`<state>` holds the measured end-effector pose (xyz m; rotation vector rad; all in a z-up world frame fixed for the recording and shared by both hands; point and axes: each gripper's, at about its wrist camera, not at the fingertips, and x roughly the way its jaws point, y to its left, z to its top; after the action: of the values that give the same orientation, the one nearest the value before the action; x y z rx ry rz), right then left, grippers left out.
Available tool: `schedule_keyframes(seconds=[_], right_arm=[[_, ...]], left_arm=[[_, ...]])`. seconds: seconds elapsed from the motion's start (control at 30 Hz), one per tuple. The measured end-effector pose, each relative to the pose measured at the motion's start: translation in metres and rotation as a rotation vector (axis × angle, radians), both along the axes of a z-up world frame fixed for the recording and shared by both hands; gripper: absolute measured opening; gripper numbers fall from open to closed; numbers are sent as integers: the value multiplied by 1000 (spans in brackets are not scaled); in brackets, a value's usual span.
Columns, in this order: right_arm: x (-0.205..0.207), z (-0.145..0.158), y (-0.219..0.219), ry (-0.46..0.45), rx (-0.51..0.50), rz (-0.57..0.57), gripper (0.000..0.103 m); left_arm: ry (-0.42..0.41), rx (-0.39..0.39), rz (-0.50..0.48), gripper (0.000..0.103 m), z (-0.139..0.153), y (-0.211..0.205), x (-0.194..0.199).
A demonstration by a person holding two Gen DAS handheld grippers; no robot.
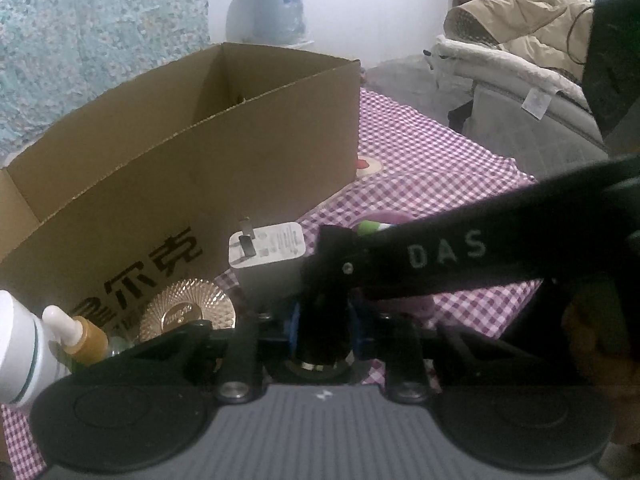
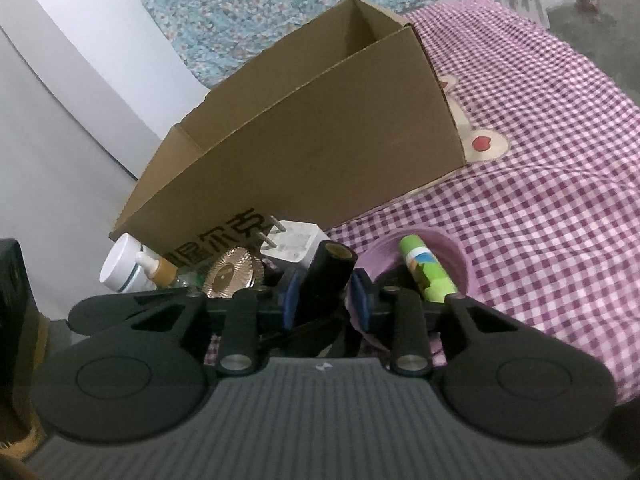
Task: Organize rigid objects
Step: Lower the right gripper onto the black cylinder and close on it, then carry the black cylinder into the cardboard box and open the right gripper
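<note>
On the purple checked cloth point(image 2: 540, 184), both grippers have their blue pads pressed on one black cylinder point(image 2: 326, 280). From the right wrist, the right gripper point(image 2: 326, 300) clamps the cylinder partway along, its brass-tipped end pointing toward the cardboard box point(image 2: 320, 128). Only this view shows a green tube point(image 2: 426, 272) lying in a pink bowl point(image 2: 452, 248) just right of the gripper. From the left wrist, the left gripper point(image 1: 322, 330) is closed on the same cylinder near its metal-ringed end, and the other gripper's black arm crosses in front, hiding most of the bowl. A white charger point(image 1: 266, 248), a gold disc point(image 1: 186, 310), a dropper bottle point(image 1: 78, 332) and a white jar point(image 1: 18, 352) crowd against the box's printed wall, left of the cylinder.
</note>
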<state>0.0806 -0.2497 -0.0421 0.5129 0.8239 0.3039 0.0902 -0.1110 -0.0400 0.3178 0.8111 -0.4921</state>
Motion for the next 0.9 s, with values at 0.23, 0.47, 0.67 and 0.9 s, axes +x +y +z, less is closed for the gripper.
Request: schedule_keyframes(seconds=[0.23,0.47,0.67,0.9], right_arm=[[2,-7,-2,20,70,-16,24],[-14,11,-2,-32,60,-19,22],[-32,66,10,-141,-9,3,22],[18,128,39,-256,24,163,22]], left_arm=[[-68,43,-32,22,0,-7,-11],[-123,19,-39,22,14,-5,-26],[-204,-49,-27,22,61,8,-38],[-203,-110,130,23,128,53,2]])
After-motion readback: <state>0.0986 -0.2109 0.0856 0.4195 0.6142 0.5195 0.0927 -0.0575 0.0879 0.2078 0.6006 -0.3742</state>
